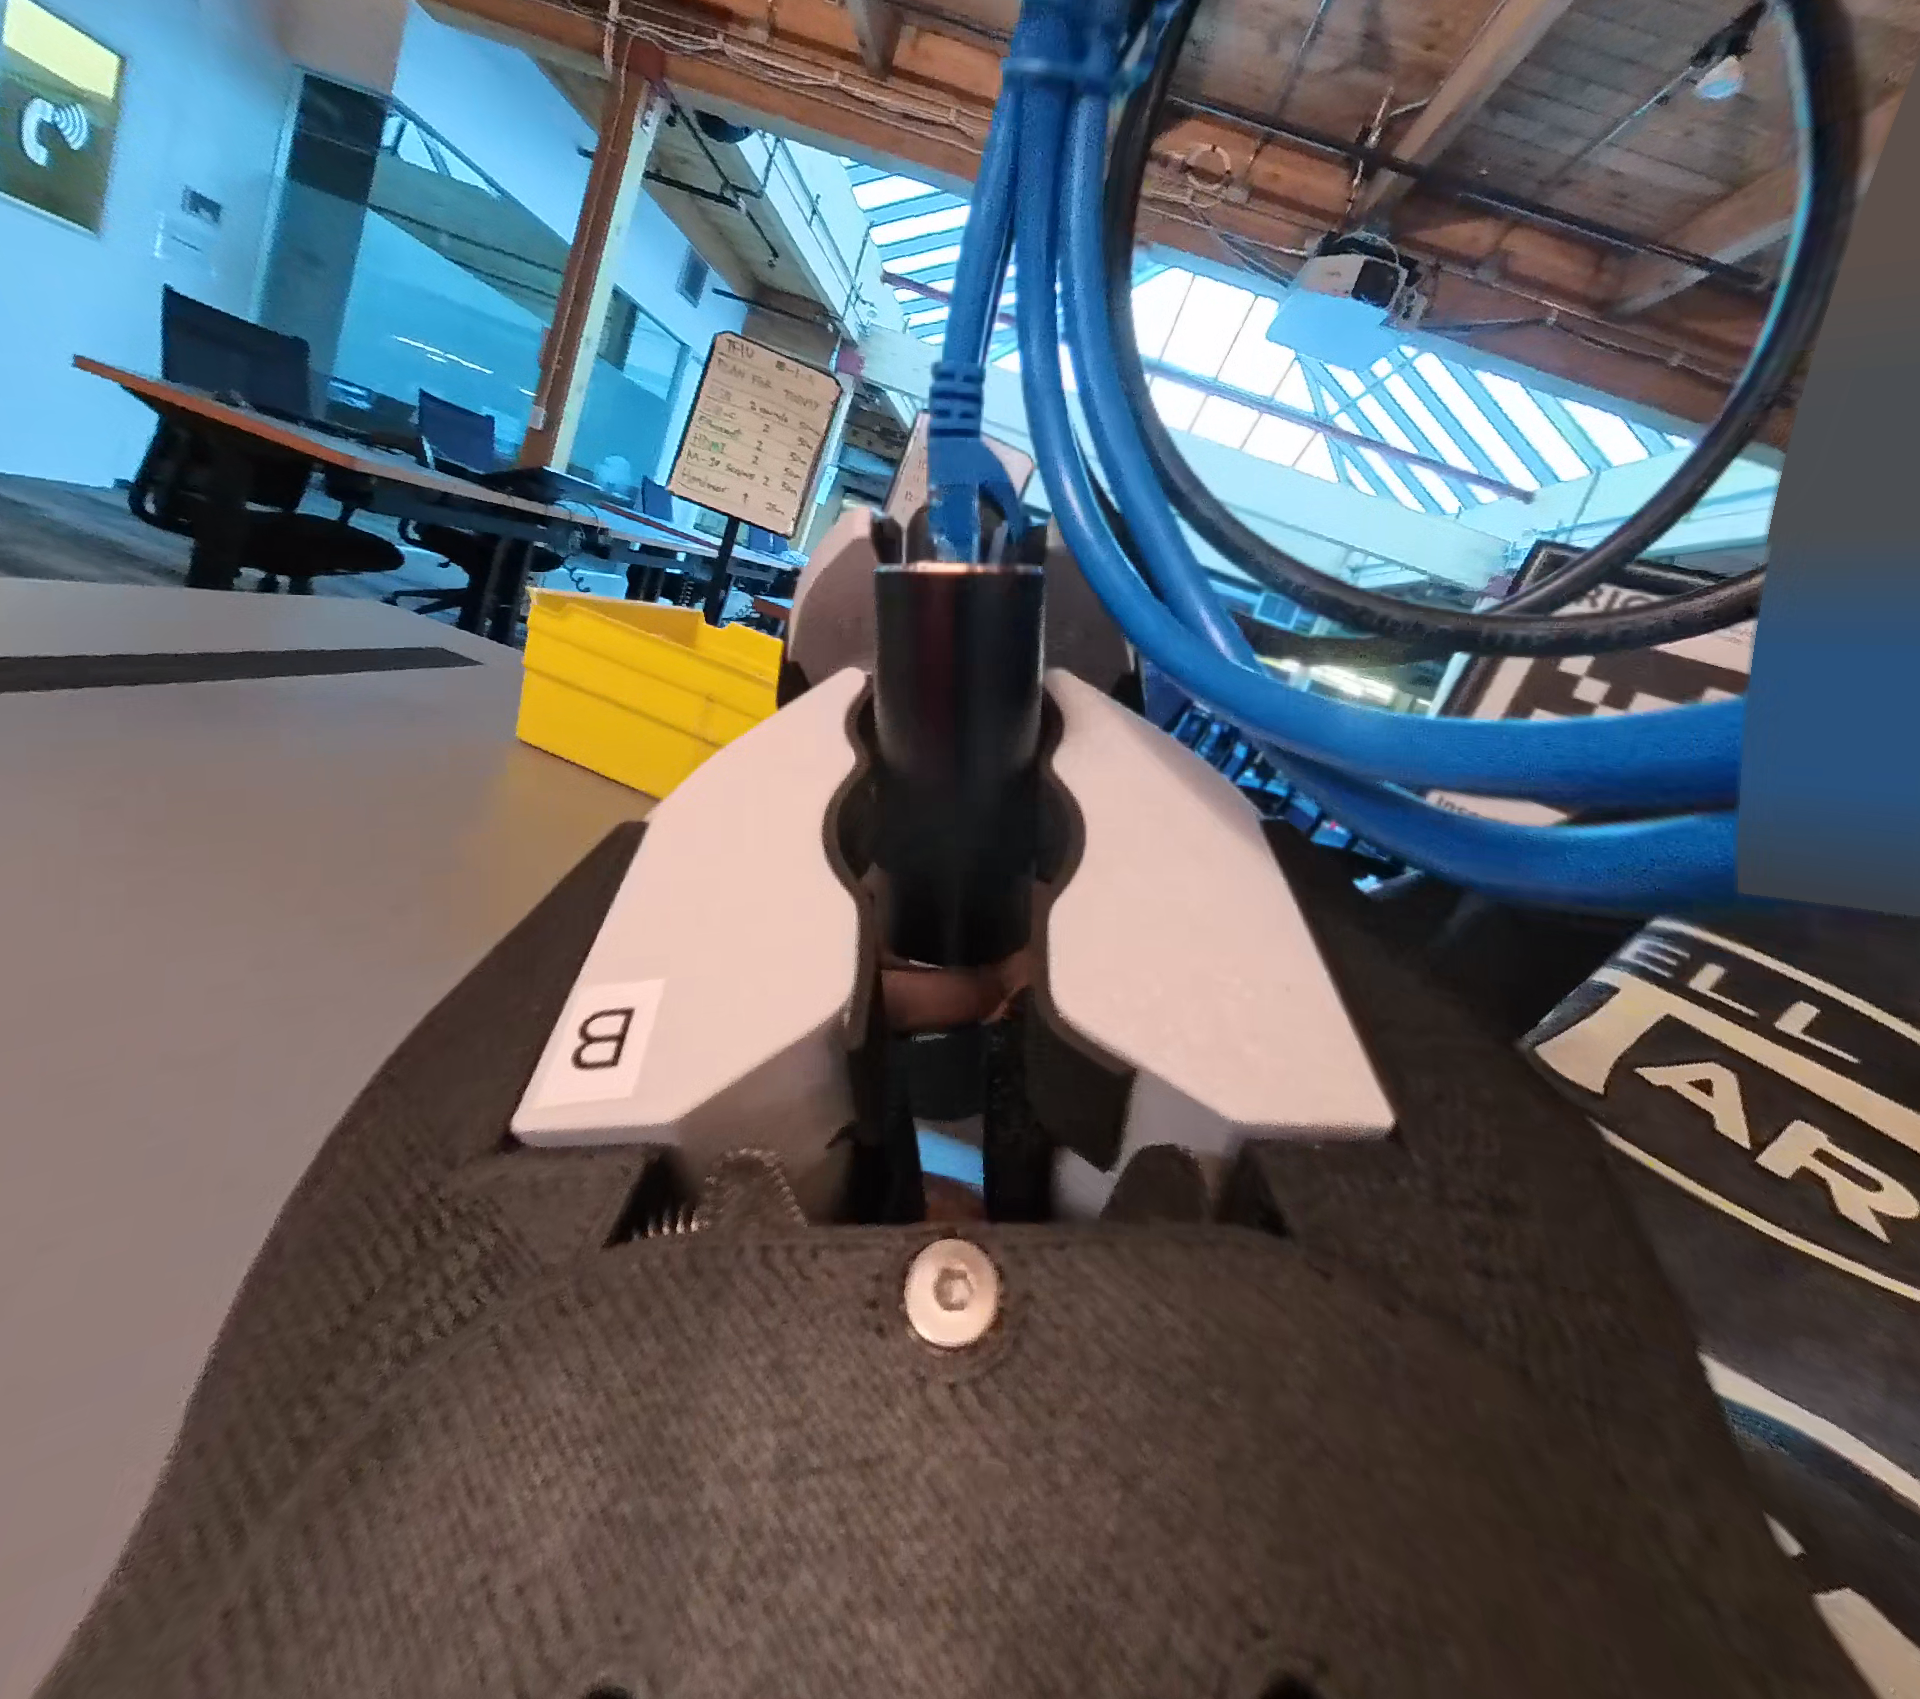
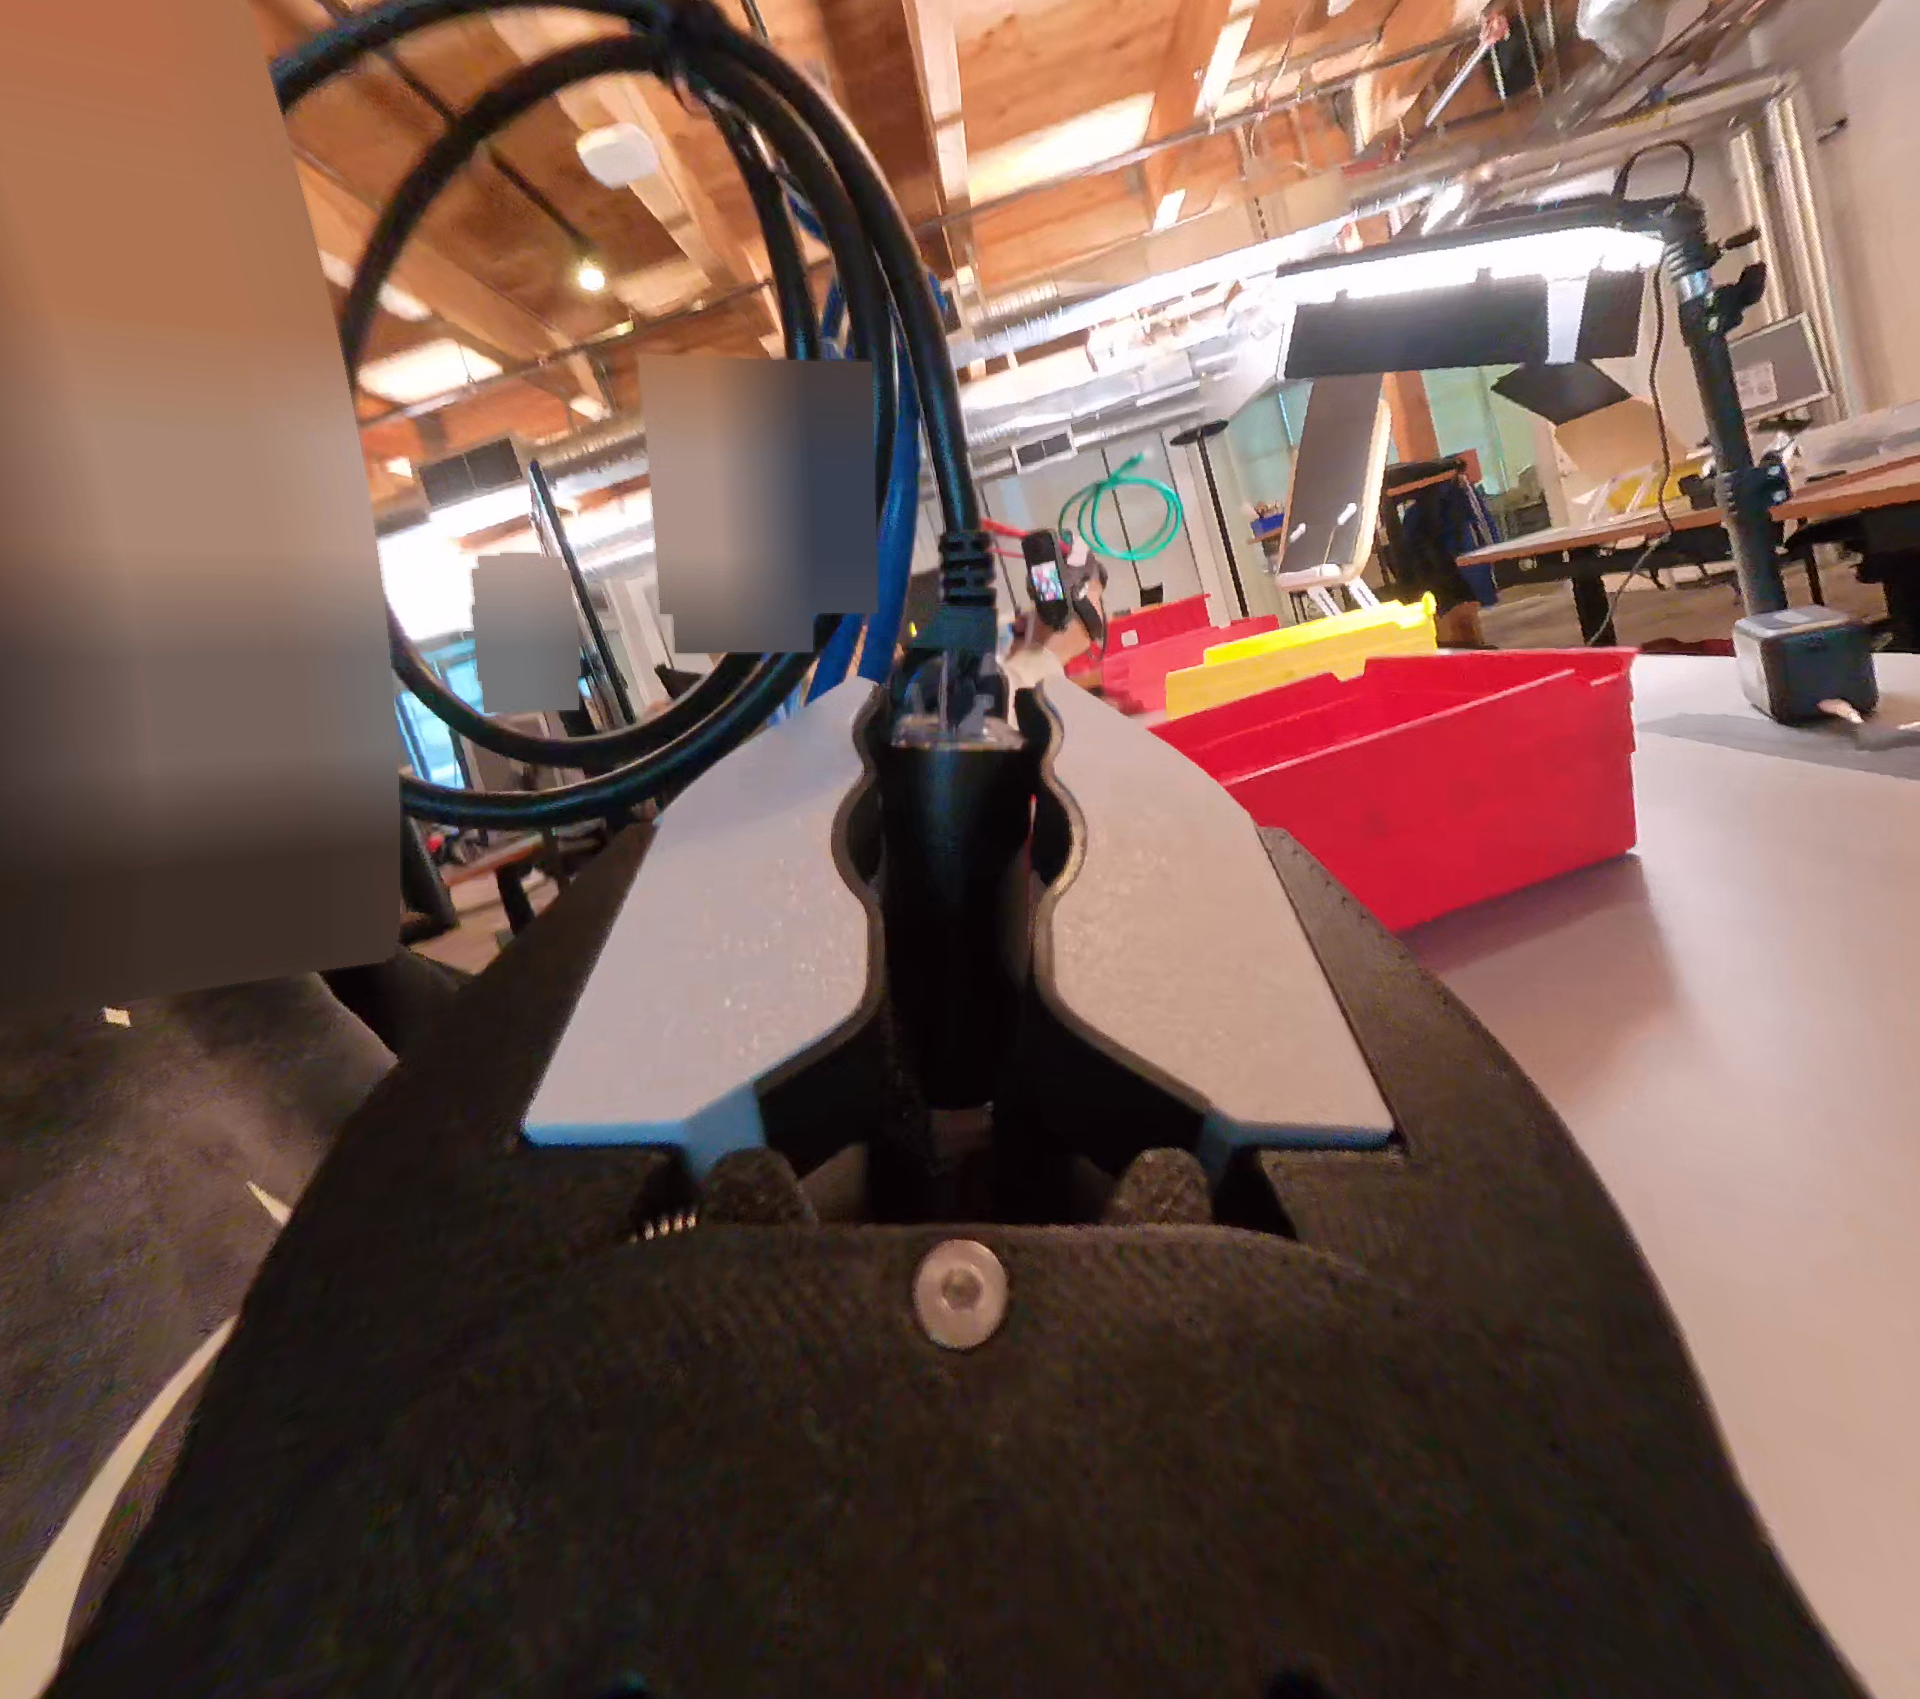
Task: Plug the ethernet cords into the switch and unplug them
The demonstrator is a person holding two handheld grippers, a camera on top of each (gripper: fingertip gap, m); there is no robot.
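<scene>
Pinching blue cord (image 1: 961, 444) and black cord (image 2: 961, 600), both tongs face bins (image 2: 1455, 756).

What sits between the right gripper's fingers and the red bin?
Bare grey table only, as the right wrist view shows; the right gripper holds the black cord's plug beside the red bin.

The left gripper (image 1: 958, 548) has a black body of woven-looking, textured plastic, broad and rounded at six o'clock. A silver hex-socket screw (image 1: 950, 1298) sits at its centre. Two pale grey angular finger shells (image 1: 727, 922) taper toward twelve o'clock, with scalloped black inner edges; the shell at nine o'clock bears a white sticker with a black letter. The right gripper (image 2: 956, 714) has the same build: black textured body, a silver screw (image 2: 958, 1304), and plain grey shells (image 2: 1195, 943) with wavy black-lined edges.
</scene>
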